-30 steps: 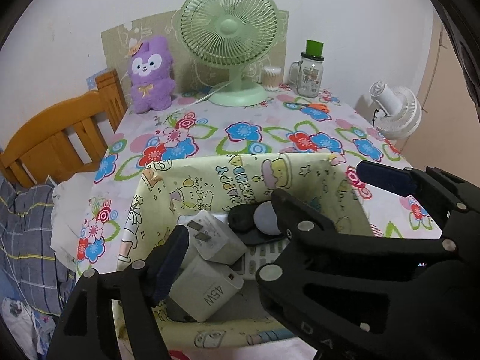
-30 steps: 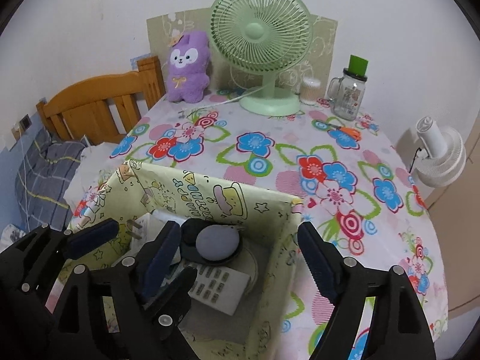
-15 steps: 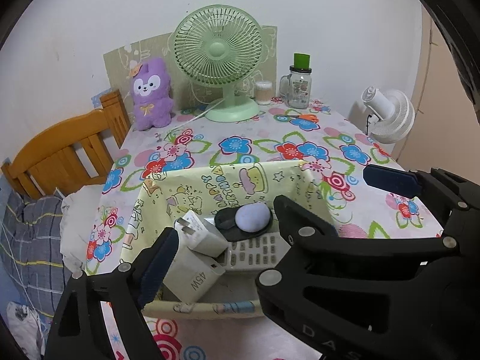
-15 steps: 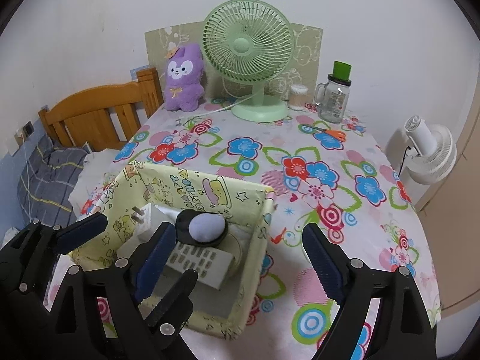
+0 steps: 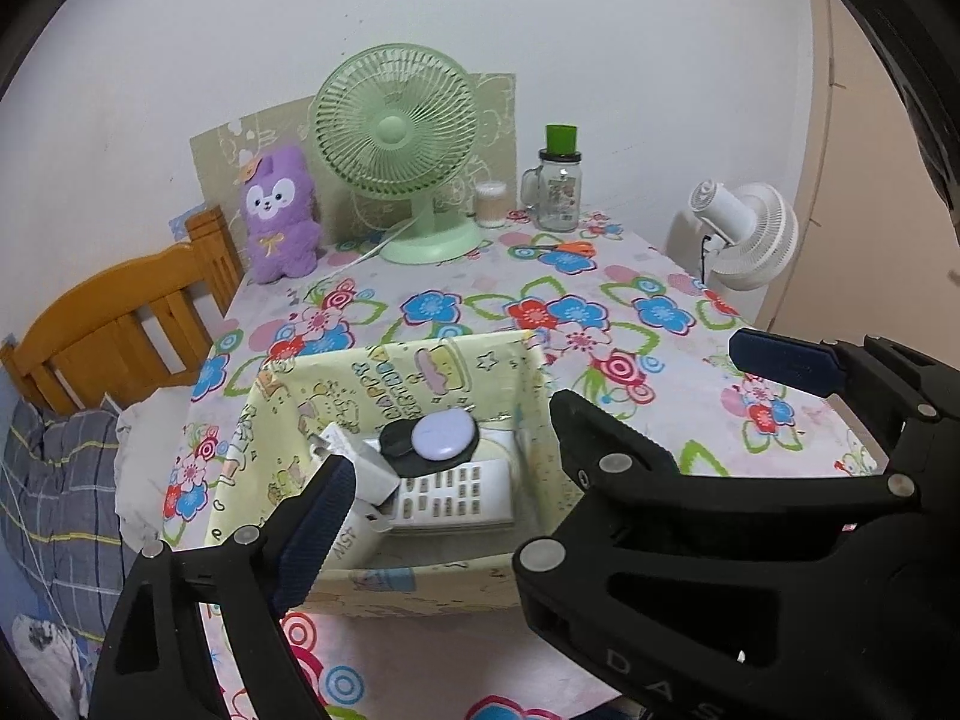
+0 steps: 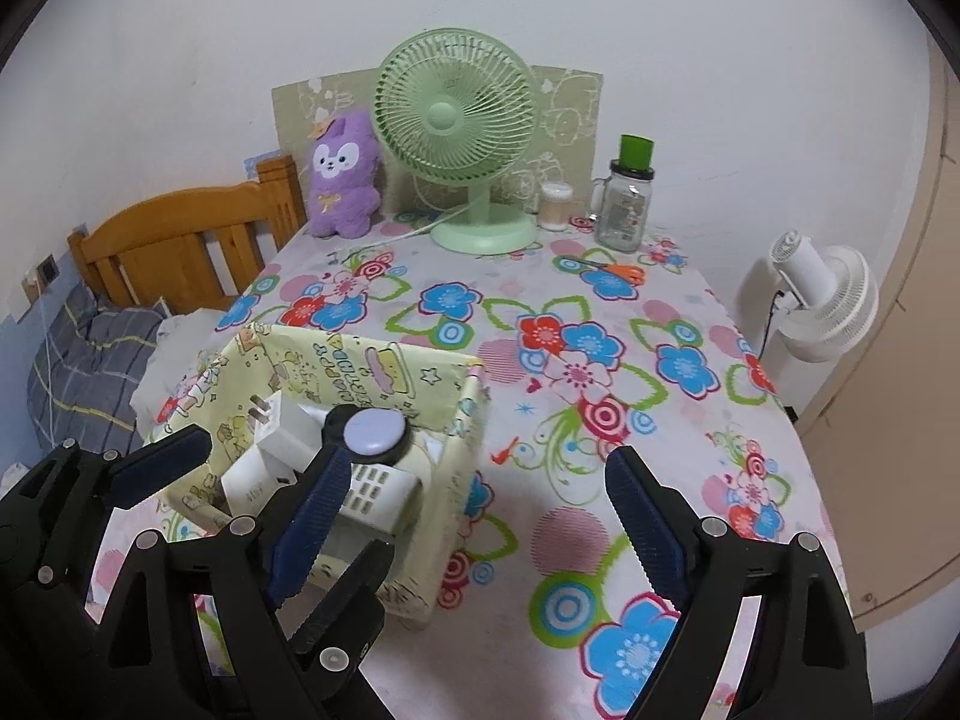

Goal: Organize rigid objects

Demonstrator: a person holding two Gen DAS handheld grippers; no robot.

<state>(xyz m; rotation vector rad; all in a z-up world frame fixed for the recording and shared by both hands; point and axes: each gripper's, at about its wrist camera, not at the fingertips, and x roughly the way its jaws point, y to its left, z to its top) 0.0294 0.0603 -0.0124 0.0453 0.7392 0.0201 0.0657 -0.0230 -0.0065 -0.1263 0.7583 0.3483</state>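
A yellow cartoon-print box [image 5: 420, 372] [image 6: 336, 366] stands on the floral tablecloth near the front left. Inside lie white plug chargers [image 5: 360, 468] [image 6: 282, 426], a white remote [image 5: 456, 492] [image 6: 378, 492] and a black puck with a lilac top [image 5: 441, 438] [image 6: 375, 432]. My left gripper [image 5: 480, 498] hovers open in front of the box, nothing between its pads. Its right finger is hidden behind the right gripper [image 5: 654, 372]. My right gripper [image 6: 477, 462] is open too, straddling the box's right front corner from above without touching it.
At the back stand a green desk fan [image 5: 396, 126], a purple plush [image 5: 279, 216], a swab pot [image 5: 491, 204] and a green-lidded glass jar [image 5: 558, 192]. Orange scissors [image 5: 570, 249] lie nearby. A white fan [image 5: 744, 234] is off the right edge, a wooden headboard [image 5: 120, 324] on the left.
Both grippers have drawn back and upward from the box, which now looks smaller and farther off. Their jaws have spread a little wider. The box's contents have stayed put.
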